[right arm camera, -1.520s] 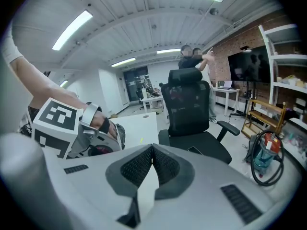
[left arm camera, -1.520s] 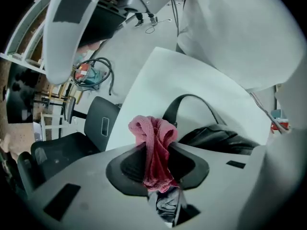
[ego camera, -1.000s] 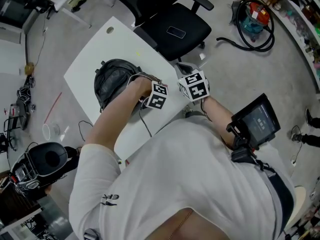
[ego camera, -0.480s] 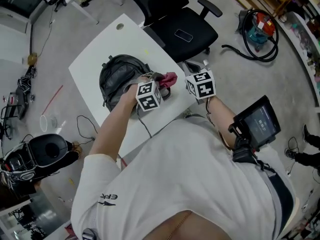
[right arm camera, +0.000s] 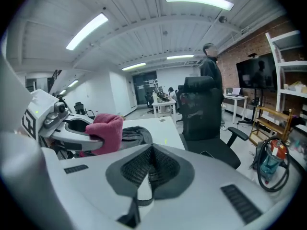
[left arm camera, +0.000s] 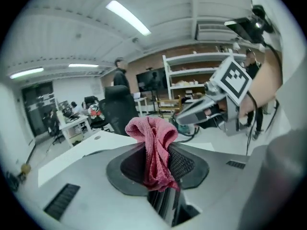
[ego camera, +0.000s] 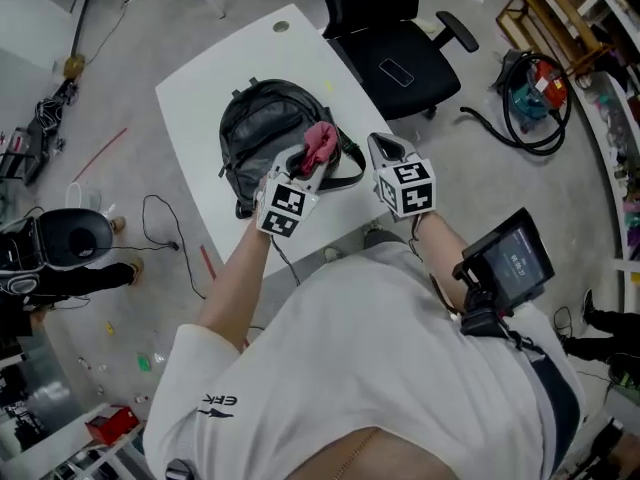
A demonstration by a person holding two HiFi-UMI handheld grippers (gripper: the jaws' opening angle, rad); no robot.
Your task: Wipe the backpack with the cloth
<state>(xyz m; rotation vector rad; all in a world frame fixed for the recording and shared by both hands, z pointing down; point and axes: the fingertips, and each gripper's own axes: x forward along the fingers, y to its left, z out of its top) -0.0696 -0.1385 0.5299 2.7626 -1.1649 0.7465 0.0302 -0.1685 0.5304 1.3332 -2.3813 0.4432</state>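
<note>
The black backpack (ego camera: 270, 128) lies on the white table (ego camera: 190, 108), its length seemingly running away from the person. At the backpack's edge nearest the office chair (ego camera: 395, 53), the pink cloth (ego camera: 320, 140) is pinched in the left gripper (ego camera: 306, 168), the nearer tool, so a wipe would likely sweep from there across the bag. The right gripper (ego camera: 383, 151), jaws pressed together on nothing, hangs just outside that same edge. Whether the cloth touches the backpack cannot be told.

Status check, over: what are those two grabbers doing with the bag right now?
Left gripper shut on pink cloth, over black backpack on table. Right gripper shut, beside backpack. Nothing blocking the wipe.
</note>
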